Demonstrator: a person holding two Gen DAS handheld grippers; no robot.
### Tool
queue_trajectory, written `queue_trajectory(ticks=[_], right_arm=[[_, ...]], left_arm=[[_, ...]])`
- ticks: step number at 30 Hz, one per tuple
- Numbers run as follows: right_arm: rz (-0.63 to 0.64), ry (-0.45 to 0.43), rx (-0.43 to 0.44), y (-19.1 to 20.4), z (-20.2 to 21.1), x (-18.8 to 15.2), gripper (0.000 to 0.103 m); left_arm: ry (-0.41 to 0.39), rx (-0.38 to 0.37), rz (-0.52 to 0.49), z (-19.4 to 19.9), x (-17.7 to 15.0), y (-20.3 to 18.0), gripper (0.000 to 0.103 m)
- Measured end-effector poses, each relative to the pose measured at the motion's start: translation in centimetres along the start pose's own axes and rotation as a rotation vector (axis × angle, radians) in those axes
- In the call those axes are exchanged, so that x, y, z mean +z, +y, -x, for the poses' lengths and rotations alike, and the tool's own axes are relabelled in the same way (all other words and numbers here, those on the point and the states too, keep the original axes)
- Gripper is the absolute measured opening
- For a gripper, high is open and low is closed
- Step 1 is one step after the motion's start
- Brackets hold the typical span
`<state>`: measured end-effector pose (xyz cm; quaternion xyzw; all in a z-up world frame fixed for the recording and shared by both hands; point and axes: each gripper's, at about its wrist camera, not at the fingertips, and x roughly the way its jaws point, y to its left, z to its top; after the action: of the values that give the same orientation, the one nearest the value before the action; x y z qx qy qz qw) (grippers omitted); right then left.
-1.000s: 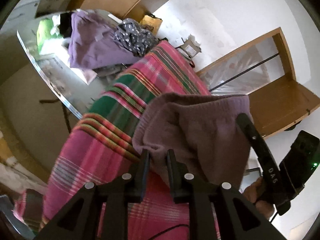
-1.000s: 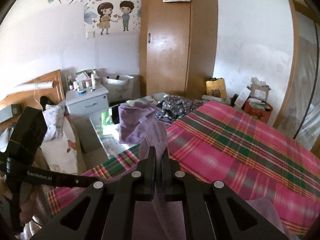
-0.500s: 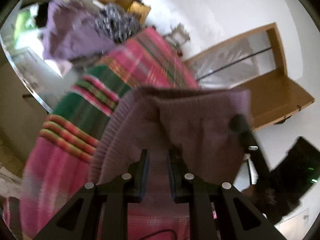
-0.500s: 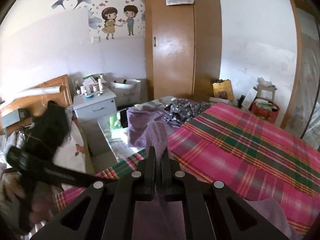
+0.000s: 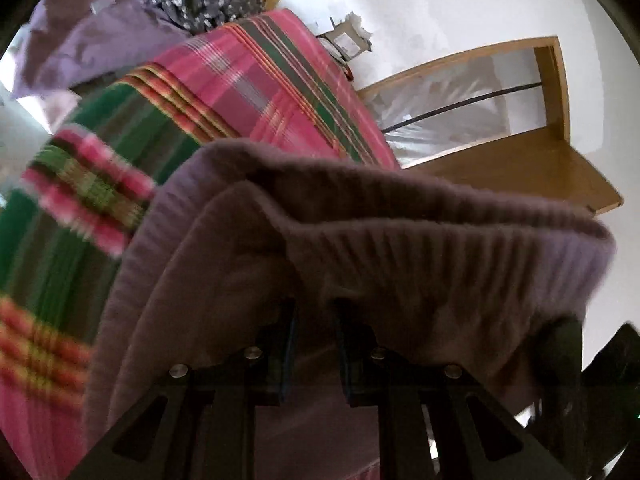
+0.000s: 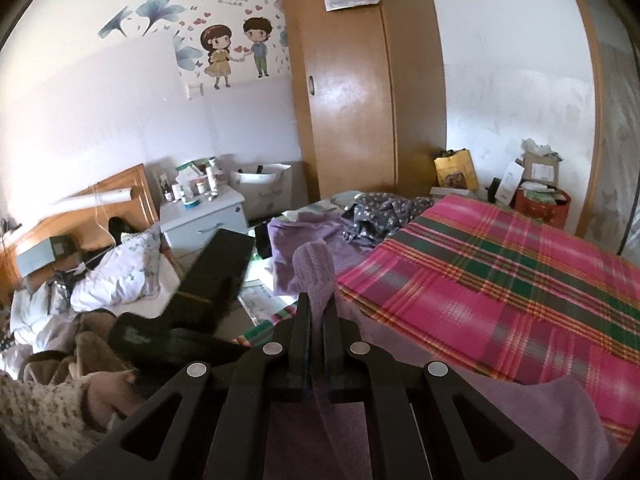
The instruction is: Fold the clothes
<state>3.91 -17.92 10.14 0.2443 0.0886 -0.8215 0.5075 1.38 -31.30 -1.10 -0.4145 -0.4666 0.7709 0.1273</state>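
Mauve ribbed knit, a sweater [image 5: 400, 248] by the look of it, held up off the plaid bedspread [image 5: 248, 80] by both tools. Left gripper [image 5: 314, 312]: jaws part way closed, pinching a thick bunch of the knit; fabric drapes over the fingertips and hides them, so exact bite depth can't be read. Right gripper [image 6: 316, 316]: jaws pressed together on a thin edge of the same knit, a tuft [image 6: 314, 268] sticking up past the tips. More of the garment lies low in the right view, on the near edge of the bedspread [image 6: 500, 280].

Step in hand, as I judge it: carry the held edge across to lay a fold on the bed. Left view is motion-blurred, right view sharp, so the left hand looks like the moving one.

To do it well:
- Keep both pinches firm; ribbed knit is stretchy and heavy, likely to sag or slip from a shallow bite.
- Keep the span between grippers taut but not stretched, so the fold line comes out straight.
- Lower both ends level onto open plaid, clear of the purple garment [image 6: 304, 236] and dark floral garment [image 6: 384, 212] heaped at the far end.
- Release only once the knit rests flat; dropping early would bunch it.

Risk: the left bunch is thick and doubled, so layers may land uneven.
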Motion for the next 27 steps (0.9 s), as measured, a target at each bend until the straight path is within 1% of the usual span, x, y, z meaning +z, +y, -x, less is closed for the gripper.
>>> queue_trajectory(ticks=[2, 3, 4, 6, 7, 9, 10, 13, 17, 19, 23, 27], right_arm=[[-0.003, 0.003, 0.005, 0.0, -0.1, -0.1, 0.005], [-0.003, 0.005, 0.007, 0.0, -0.2, -0.2, 0.005], [-0.005, 0.008, 0.010, 0.0, -0.3, -0.3, 0.005], [-0.008, 0.014, 0.019, 0.0, -0.5, -0.4, 0.005], [-0.008, 0.016, 0.020, 0.1, -0.5, -0.5, 0.005], [-0.009, 0.022, 0.029, 0.2, -0.7, -0.7, 0.005], [-0.009, 0.027, 0.032, 0.2, -0.8, -0.8, 0.005], [-0.009, 0.037, 0.036, 0.5, -1.1, -1.1, 0.005], [-0.004, 0.055, 0.049, 0.9, -1.4, -1.6, 0.005], [0.004, 0.072, 0.063, 1.5, -1.7, -1.9, 0.005], [0.033, 0.110, 0.091, 2.6, -2.5, -2.8, 0.005], [0.057, 0.156, 0.096, 3.5, -3.5, -4.1, 0.005]], left_arm=[[-0.023, 0.014, 0.023, 0.1, 0.7, 0.7, 0.017], [-0.047, 0.017, 0.032, 0.5, 1.0, 1.1, 0.016], [-0.083, 0.040, 0.035, 1.0, 1.2, 1.3, 0.011], [-0.158, 0.106, 0.034, 2.2, 1.5, 1.9, 0.010], [-0.171, 0.102, 0.051, 2.5, 1.7, 2.4, 0.009], [-0.165, 0.084, 0.087, 2.9, 1.8, 3.3, 0.007], [-0.175, 0.097, 0.081, 3.1, 1.8, 3.3, 0.005], [-0.214, 0.148, 0.058, 3.4, 1.8, 2.7, 0.006], [-0.213, 0.140, 0.084, 3.4, 1.9, 3.2, 0.006], [-0.236, 0.146, 0.100, 3.7, 1.9, 3.4, 0.006], [-0.243, 0.152, 0.103, 4.4, 1.8, 3.5, 0.006], [-0.249, 0.158, 0.104, 5.4, 1.2, 3.5, 0.006]])
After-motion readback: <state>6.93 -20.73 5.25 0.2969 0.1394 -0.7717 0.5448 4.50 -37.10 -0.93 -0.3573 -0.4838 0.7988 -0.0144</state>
